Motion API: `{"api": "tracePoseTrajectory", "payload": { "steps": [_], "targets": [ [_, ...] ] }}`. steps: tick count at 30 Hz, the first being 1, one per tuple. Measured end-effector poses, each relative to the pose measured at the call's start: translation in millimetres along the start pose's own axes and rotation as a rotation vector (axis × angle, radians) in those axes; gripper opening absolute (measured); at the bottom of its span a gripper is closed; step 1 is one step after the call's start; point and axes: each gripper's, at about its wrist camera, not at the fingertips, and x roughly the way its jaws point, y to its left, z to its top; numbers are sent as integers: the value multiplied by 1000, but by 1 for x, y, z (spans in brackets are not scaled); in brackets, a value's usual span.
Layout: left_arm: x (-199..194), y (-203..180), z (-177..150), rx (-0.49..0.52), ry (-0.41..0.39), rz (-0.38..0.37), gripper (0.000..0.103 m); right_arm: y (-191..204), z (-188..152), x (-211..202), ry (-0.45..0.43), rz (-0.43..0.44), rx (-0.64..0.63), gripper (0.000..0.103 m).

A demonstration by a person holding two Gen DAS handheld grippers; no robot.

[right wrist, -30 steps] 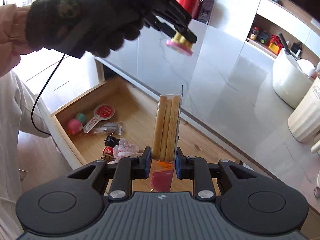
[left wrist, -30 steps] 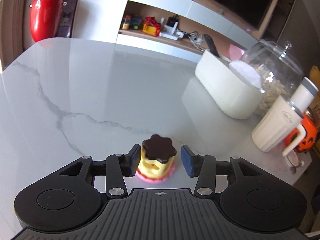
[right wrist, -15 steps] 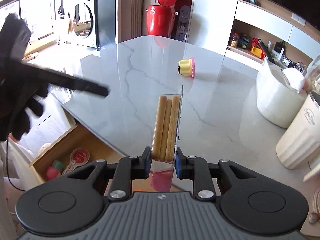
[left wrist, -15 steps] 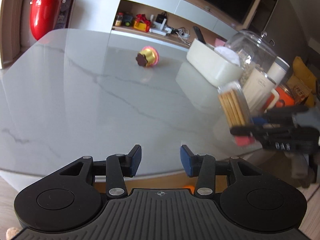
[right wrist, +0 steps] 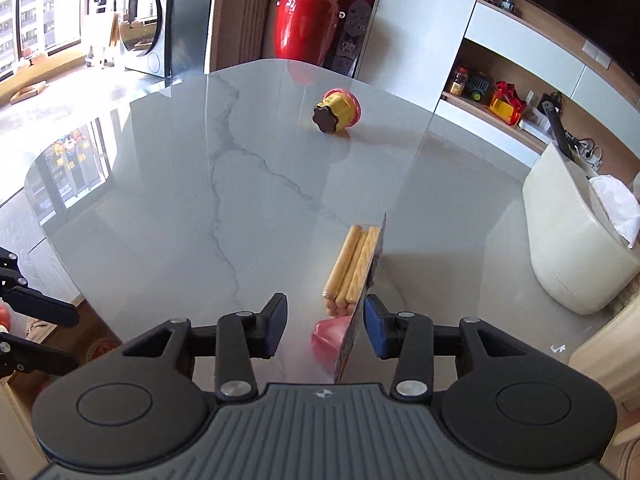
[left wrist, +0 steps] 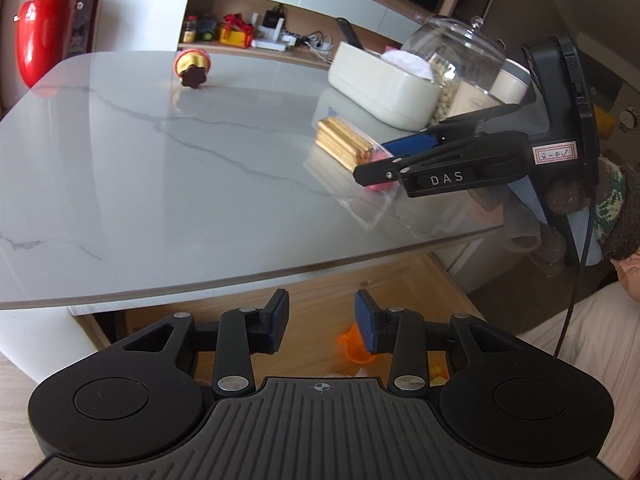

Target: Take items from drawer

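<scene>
A clear packet of biscuit sticks (right wrist: 352, 268) with a pink end rests on the marble table (right wrist: 200, 208), leaning against the right fingertip. My right gripper (right wrist: 325, 322) stands open around it, and in the left wrist view the right gripper (left wrist: 376, 158) and the packet (left wrist: 344, 142) are low over the table. A yellow toy cupcake (right wrist: 336, 112) with a brown top lies on its side at the far end of the table. My left gripper (left wrist: 322, 322) is open and empty above the wooden drawer (left wrist: 420, 280), where an orange item (left wrist: 354, 346) shows.
A white oval box (right wrist: 576, 240) stands to the right on the table, with a glass jar (left wrist: 456, 60) and a cream cup (left wrist: 508, 86) behind it. A red bin (right wrist: 306, 24) stands beyond the far edge. A gloved hand (left wrist: 616, 208) holds the right gripper.
The right gripper has lowered the packet to the table and opened, letting it go. The left gripper has pulled back from the table to above the drawer, leaving the cupcake on the table.
</scene>
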Motion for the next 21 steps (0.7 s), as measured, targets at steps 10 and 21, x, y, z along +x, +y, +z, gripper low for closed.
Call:
{"api": "tracePoseTrajectory", "payload": {
  "steps": [10,21],
  "targets": [
    [15,-15,-12,79,85,-20,40,21,-17,-18,-53,27,-81,50],
    [49,-28,-19,193,252,-9,40,22,-39,-51,-68,152,-22,63]
  ]
}}
